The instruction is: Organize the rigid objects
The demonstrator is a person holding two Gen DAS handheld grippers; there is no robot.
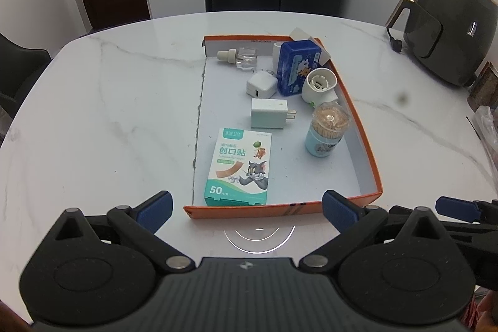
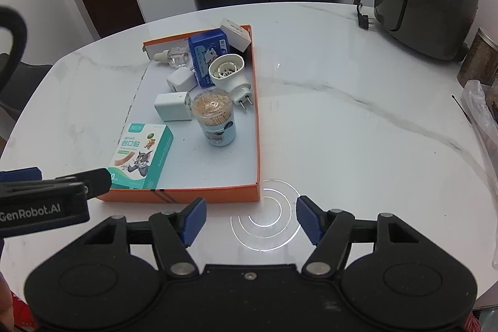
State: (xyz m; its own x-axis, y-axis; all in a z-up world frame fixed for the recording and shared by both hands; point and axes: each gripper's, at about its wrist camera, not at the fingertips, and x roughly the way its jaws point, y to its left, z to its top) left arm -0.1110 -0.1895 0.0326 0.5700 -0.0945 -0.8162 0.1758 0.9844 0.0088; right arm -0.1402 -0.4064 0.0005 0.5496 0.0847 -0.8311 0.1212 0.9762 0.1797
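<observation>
orange tray on marble table, plaster box inside; left gripper and right gripper both wide open, empty.

An orange-walled tray holds an upright toothpick jar, a flat bandage box, chargers and a blue box.

toothpick jar in tray, plaster box left

Both tools hang side by side just short of the orange tray's near wall, tilted downward. The left tool and the right tool each stand spread wide, nothing between the blue pads.
</observation>
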